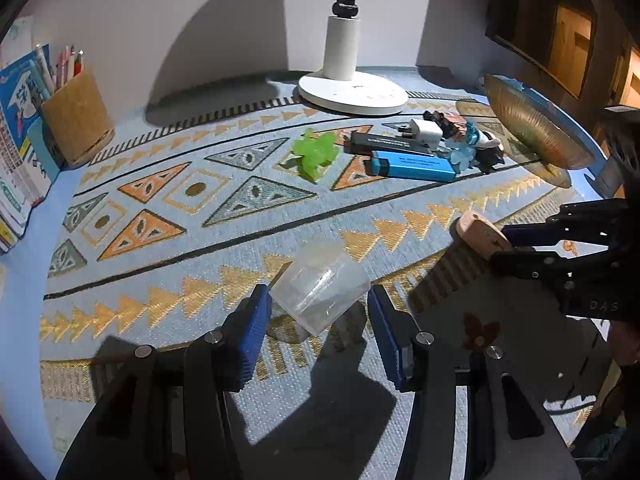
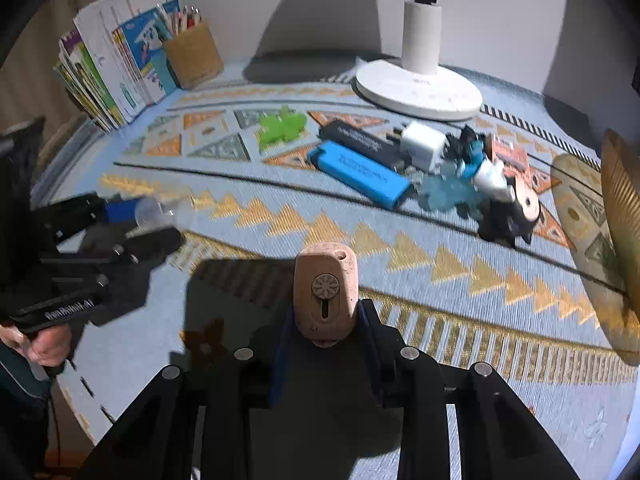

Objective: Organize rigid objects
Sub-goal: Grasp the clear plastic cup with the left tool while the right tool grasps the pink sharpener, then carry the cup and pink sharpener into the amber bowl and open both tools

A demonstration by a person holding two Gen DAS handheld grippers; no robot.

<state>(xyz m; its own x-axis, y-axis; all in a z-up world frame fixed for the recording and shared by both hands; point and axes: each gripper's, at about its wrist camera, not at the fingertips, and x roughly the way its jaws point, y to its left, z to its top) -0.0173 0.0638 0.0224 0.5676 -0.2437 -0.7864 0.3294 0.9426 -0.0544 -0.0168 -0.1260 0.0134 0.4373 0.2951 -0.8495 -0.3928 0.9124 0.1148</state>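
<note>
Left gripper (image 1: 318,304): blue pads on either side of a clear plastic cup (image 1: 322,286), tilted; whether they press it, cannot tell. Right gripper (image 2: 326,312): clenched on a pinkish wooden piece (image 2: 325,290), low centre of its own view, which alone shows the slot and flower stud on its face. The left view sees only its end at right. Beyond, mid-frame: green toy (image 1: 314,154), blue lighter (image 1: 412,166), white charger (image 1: 426,132), figurines in a cluster. Lamp base (image 1: 352,94) behind. Patterned cloth (image 1: 180,248) lies open at left; ribbed amber dish (image 1: 536,124) crowds the right edge.
</note>
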